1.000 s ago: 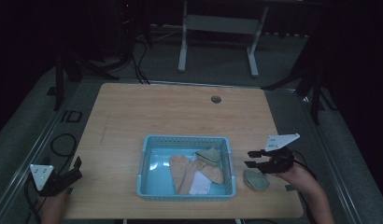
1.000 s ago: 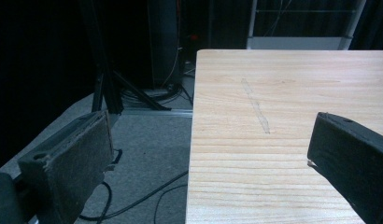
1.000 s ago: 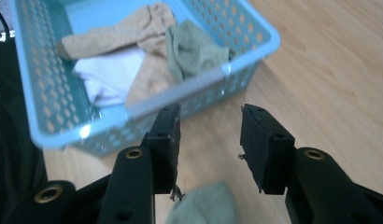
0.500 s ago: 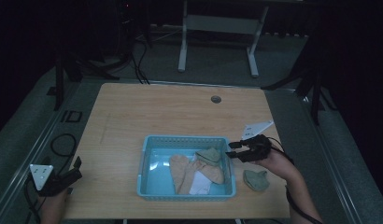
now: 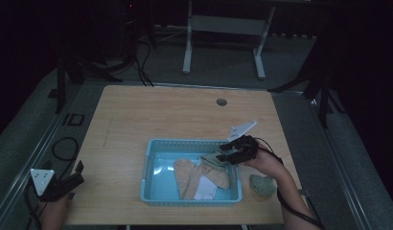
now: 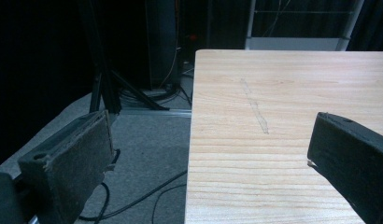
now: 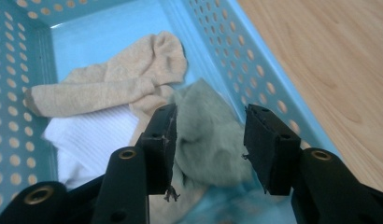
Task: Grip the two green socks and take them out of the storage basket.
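A light blue perforated basket (image 5: 185, 142) sits on the wooden table (image 5: 161, 115) near its front edge. Beige socks (image 5: 192, 175) and a white sock (image 5: 204, 189) lie in it, with a grey-green sock (image 5: 213, 160) in its far right corner. My right gripper (image 5: 224, 152) hovers open over that corner. In the right gripper view the grey-green sock (image 7: 210, 135) lies between and below the spread jaws of the right gripper (image 7: 210, 119), beside the beige socks (image 7: 129, 74) and the white sock (image 7: 91, 135). My left gripper (image 5: 78, 173) stays open at the table's front left corner.
Another grey-green sock (image 5: 262, 185) lies on the table right of the basket, next to the right forearm. In the left gripper view, the left gripper (image 6: 210, 123) straddles the table's left edge, with cables on the floor (image 6: 147, 154) below. A round grommet (image 5: 221, 101) is near the far edge.
My right gripper has moved left from beside the sock on the table to above the basket's far right corner. The left gripper has stayed put.
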The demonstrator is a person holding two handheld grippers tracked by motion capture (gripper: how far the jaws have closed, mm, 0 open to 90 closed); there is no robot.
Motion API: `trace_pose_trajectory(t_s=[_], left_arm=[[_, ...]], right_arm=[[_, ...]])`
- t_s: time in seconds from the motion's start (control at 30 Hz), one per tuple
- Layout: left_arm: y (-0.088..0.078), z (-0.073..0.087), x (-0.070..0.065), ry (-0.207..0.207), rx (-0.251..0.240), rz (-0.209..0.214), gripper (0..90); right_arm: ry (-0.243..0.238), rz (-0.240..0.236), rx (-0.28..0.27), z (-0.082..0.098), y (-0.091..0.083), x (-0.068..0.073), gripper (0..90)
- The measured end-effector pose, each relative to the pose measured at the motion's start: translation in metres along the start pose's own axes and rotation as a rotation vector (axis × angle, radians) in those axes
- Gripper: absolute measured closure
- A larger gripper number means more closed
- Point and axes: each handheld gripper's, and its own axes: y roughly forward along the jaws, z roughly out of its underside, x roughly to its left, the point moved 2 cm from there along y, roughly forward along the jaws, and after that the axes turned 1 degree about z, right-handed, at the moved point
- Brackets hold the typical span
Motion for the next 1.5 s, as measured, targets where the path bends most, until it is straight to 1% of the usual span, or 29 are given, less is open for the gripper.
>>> trace_pose_trajectory(t_s=[0.1,0.13,0.17,0.2,0.23,0.27,0.3,0.37,0.43,0.47,0.5,0.57,0.6,0.63,0.67,0.7,0.73,0.8,0.83,0.97,1.3,1.33,1.37,1.4,1.43,1.47,1.5], left_arm=[[0.0,0.0,0.0,0.0,-0.001,0.001,0.4],[0.0,0.0,0.0,0.0,-0.001,0.001,0.4],[0.0,0.0,0.0,0.0,0.0,0.001,0.4],[0.0,0.0,0.0,0.001,0.001,0.002,0.4],[0.0,0.0,0.0,0.001,0.001,0.002,0.4],[0.0,0.0,0.0,0.001,0.0,0.001,0.4],[0.0,0.0,0.0,0.001,0.0,0.001,0.4],[0.0,0.0,0.0,0.0,0.0,0.001,0.4],[0.0,0.0,0.0,0.0,0.0,0.002,0.4],[0.0,0.0,0.0,0.0,0.0,0.002,0.4],[0.0,0.0,0.0,0.0,0.001,0.003,0.4],[0.0,0.0,0.0,-0.001,0.001,0.003,0.4],[0.0,0.0,0.0,-0.001,0.002,0.004,0.4],[0.0,0.0,0.0,-0.001,0.002,0.004,0.4],[0.0,0.0,0.0,0.0,0.001,0.003,0.4],[0.0,0.0,0.0,0.001,0.0,0.0,0.4],[0.0,0.0,0.0,0.0,-0.001,0.0,0.4],[0.0,0.0,0.0,0.001,0.0,0.001,0.4],[0.0,0.0,0.0,-0.001,0.001,0.002,0.4],[0.0,0.0,0.0,-0.001,0.002,0.003,0.4],[0.0,0.0,0.0,-0.002,0.004,0.006,0.4],[0.0,0.0,0.0,-0.002,0.004,0.006,0.4],[0.0,0.0,0.0,-0.003,0.003,0.004,0.4],[0.0,0.0,0.0,-0.003,0.003,0.004,0.4],[0.0,0.0,0.0,-0.004,0.003,0.004,0.4],[0.0,0.0,0.0,-0.002,0.004,0.004,0.4],[0.0,0.0,0.0,-0.002,0.004,0.005,0.4]], right_arm=[[-0.006,-0.017,0.019,-0.003,0.012,0.003,53.5],[-0.006,-0.017,0.019,-0.003,0.012,0.003,53.5],[-0.008,-0.023,0.028,-0.004,0.016,0.004,53.2],[-0.014,-0.027,0.055,-0.006,0.024,0.007,52.7],[-0.014,-0.027,0.055,-0.006,0.024,0.007,52.7],[-0.016,-0.033,0.081,-0.007,0.032,0.009,52.0],[-0.022,-0.037,0.092,-0.007,0.036,0.01,51.9],[-0.04,-0.033,0.121,-0.007,0.043,0.012,51.0],[-0.041,-0.024,0.15,-0.007,0.048,0.012,51.8],[-0.041,-0.024,0.15,-0.007,0.048,0.012,51.8],[-0.054,-0.013,0.174,-0.007,0.052,0.013,54.5],[-0.061,-0.022,0.193,-0.008,0.055,0.015,58.7],[-0.066,-0.021,0.208,-0.008,0.057,0.016,63.1],[-0.066,-0.021,0.208,-0.008,0.057,0.016,63.1],[-0.082,-0.021,0.215,-0.008,0.059,0.017,76.3],[-0.078,-0.016,0.214,-0.009,0.059,0.017,80.6],[-0.076,-0.014,0.215,-0.01,0.058,0.017,82.1],[-0.082,-0.015,0.213,-0.01,0.057,0.017,82.7],[-0.08,-0.022,0.196,-0.012,0.053,0.017,83.3],[-0.083,-0.032,0.153,-0.018,0.039,0.02,83.6],[-0.131,-0.03,0.044,-0.046,0.004,0.03,83.6],[-0.131,-0.03,0.044,-0.046,0.004,0.03,83.6],[-0.144,-0.027,0.034,-0.051,-0.001,0.03,83.6],[-0.144,-0.018,0.026,-0.053,-0.003,0.03,83.6],[-0.144,-0.024,0.024,-0.055,-0.005,0.03,83.6],[-0.149,-0.021,0.021,-0.056,-0.007,0.03,83.6],[-0.143,-0.015,0.012,-0.058,-0.009,0.029,83.6]])
